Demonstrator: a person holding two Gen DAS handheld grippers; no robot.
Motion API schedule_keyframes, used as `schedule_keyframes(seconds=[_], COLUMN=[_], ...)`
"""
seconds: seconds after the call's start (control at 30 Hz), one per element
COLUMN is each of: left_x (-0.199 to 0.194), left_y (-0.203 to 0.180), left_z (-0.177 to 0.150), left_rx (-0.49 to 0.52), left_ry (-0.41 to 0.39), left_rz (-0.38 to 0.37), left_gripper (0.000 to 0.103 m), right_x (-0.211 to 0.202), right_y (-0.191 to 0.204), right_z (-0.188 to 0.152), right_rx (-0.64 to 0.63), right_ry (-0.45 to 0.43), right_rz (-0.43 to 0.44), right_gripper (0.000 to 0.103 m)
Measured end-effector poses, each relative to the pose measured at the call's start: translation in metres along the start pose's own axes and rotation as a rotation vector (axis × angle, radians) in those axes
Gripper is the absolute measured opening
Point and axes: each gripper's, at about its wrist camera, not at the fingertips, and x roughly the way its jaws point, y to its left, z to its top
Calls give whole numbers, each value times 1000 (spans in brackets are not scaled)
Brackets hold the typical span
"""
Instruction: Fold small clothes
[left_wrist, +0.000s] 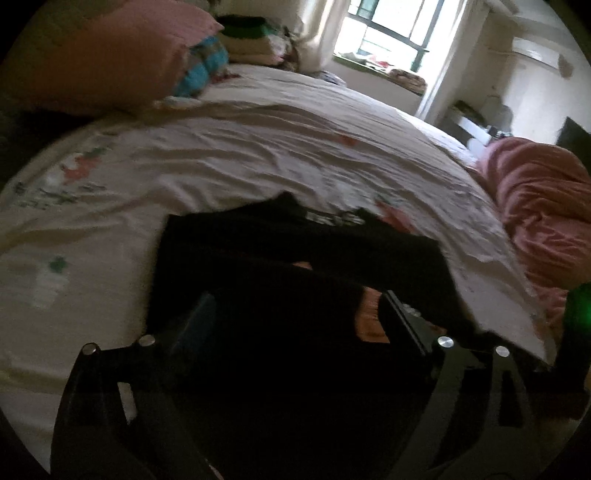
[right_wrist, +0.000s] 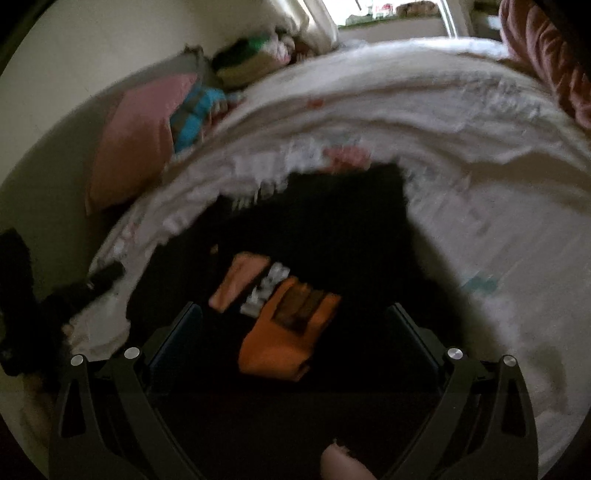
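A black garment (left_wrist: 295, 243) lies on the white floral bedsheet (left_wrist: 229, 155), with a white label at its far edge and an orange print showing in a fold. My left gripper (left_wrist: 299, 317) hangs just over its near part, jaws wide apart and nothing pressed between the pads. In the right wrist view the same black garment (right_wrist: 332, 221) shows an orange and white print (right_wrist: 288, 325). My right gripper (right_wrist: 295, 325) is open over that print, a finger on either side of it. The picture is blurred.
A pink pillow (left_wrist: 103, 62) and a blue striped cloth (left_wrist: 201, 70) lie at the bed's far left, with stacked clothes (left_wrist: 247, 40) behind them. A bunched pink blanket (left_wrist: 539, 206) fills the right side. A person's fingertip (right_wrist: 340, 461) shows at the bottom edge.
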Motion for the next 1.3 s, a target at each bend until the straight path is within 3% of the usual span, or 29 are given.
schedule_keyframes(seconds=[0.07, 0.2, 0.23, 0.27, 0.33, 0.4, 0.8, 0.93, 1.3], left_x=[-5, -13, -15, -17, -20, -23, -29, -24, 8], left_y=[10, 29, 36, 40, 50, 60, 87, 83, 58], left_z=[1, 1, 2, 2, 2, 2, 1, 1, -1], left_rx=[-11, -51, -67, -77, -98, -121, -181, -170, -84], left_ry=[-16, -34, -39, -42, -49, -57, -71, -64, -2], left_rz=[18, 26, 28, 30, 41, 47, 73, 76, 77], left_gripper=[90, 90, 90, 90, 90, 90, 90, 90, 90], right_x=[14, 42, 47, 50, 48, 43, -15, -21, 12], right_y=[6, 4, 3, 3, 4, 6, 75, 78, 35], right_z=[-5, -10, -10, -11, -9, -7, 59, 70, 60], right_rx=[9, 76, 90, 89, 68, 52, -344, -443, -380], right_ry=[46, 114, 120, 115, 96, 67, -173, -236, -179], right_rz=[0, -2, -1, -13, -16, -6, 47, 9, -84], right_gripper=[84, 77, 68, 45, 22, 7, 6, 6, 6])
